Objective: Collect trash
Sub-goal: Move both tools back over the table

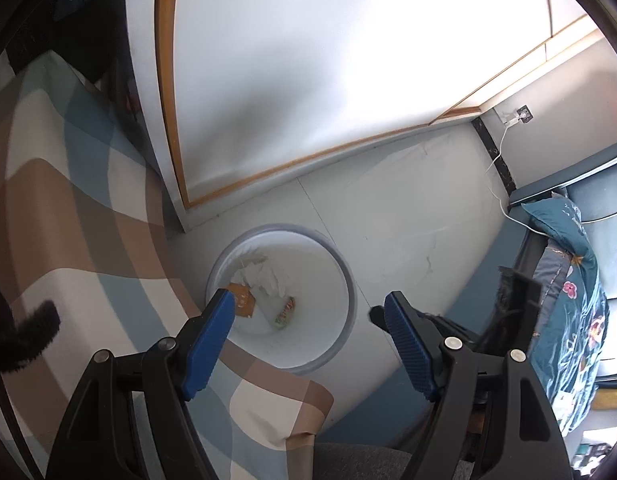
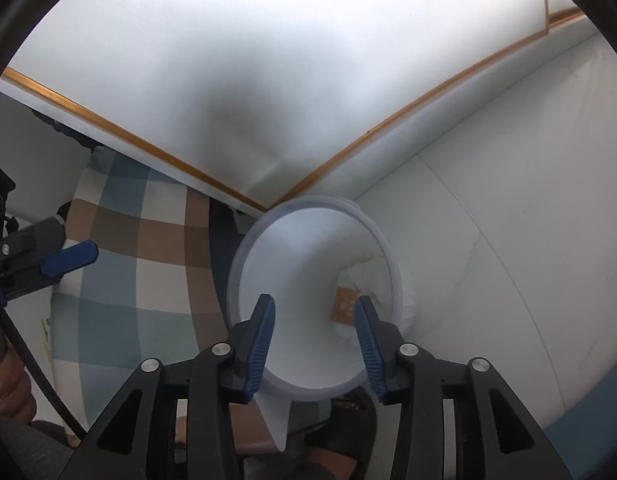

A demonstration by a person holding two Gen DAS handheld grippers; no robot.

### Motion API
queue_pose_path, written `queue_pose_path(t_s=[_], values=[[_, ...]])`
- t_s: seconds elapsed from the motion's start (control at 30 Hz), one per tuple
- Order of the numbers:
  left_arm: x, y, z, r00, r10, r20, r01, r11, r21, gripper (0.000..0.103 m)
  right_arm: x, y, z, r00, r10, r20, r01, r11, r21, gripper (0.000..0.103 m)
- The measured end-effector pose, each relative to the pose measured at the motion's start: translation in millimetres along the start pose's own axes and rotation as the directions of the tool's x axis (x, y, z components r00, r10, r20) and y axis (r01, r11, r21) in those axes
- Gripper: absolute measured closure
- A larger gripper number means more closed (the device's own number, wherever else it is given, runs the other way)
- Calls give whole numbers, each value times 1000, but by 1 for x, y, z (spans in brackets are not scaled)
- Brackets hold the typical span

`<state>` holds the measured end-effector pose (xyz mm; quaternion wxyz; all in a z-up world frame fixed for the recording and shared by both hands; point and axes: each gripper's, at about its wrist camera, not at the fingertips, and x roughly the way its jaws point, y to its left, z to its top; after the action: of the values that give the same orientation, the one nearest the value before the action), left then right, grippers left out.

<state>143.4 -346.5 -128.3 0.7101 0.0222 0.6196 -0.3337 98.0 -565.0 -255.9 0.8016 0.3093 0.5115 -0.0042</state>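
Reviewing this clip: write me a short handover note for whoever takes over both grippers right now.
Left gripper: open, nothing between its fingers, above the bin.
Right gripper: open, empty, over the bin's mouth.
White trash bin: on the floor beside the checked bedding.
Done: an orange wrapper, crumpled tissue and a small colourful wrapper lie in the bin.
Left: no loose trash shows in either view; look around for more.

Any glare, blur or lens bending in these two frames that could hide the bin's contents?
Left wrist: white panel blown out at upper right; straight trims bow from fisheye; trash bin contents stay readable, orange packet and crumpled tissue distinct. Right wrist: glare along the top, a soft dark shadow mid-panel; the bin interior looks hazy, the packet dim and soft.
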Motion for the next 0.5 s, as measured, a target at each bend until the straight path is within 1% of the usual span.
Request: queue_pose_path(t_s=[0.07, 0.2, 0.23, 0.3, 0.37, 0.5], values=[[-4, -2, -1, 1000, -3, 11, 3, 1000, 8, 29, -9, 1, 1, 1000, -6, 16, 6, 1000, 1, 52], [-14, -6, -3, 1000, -1, 27, 0, 999, 32, 29, -30, 3, 1, 998, -23, 53, 22, 1000, 14, 50], [-18, -8, -4, 999, 6, 37, -8, 999, 43, 29, -35, 4, 1, 998, -26, 62, 25, 1000, 18, 47], [-29, -13, -7, 997, 28, 68, -33, 997, 65, 29, -46, 8, 2, 996, -30, 79, 29, 999, 14, 45], [-40, -16, -10, 993, 48, 105, -57, 995, 77, 29, -59, 16, 3, 994, -39, 102, 39, 999, 1, 40], [-65, -14, -18, 979, 102, 179, -116, 991, 68, 28, -89, 38, 6, 984, -47, 173, 54, 998, -39, 34]])
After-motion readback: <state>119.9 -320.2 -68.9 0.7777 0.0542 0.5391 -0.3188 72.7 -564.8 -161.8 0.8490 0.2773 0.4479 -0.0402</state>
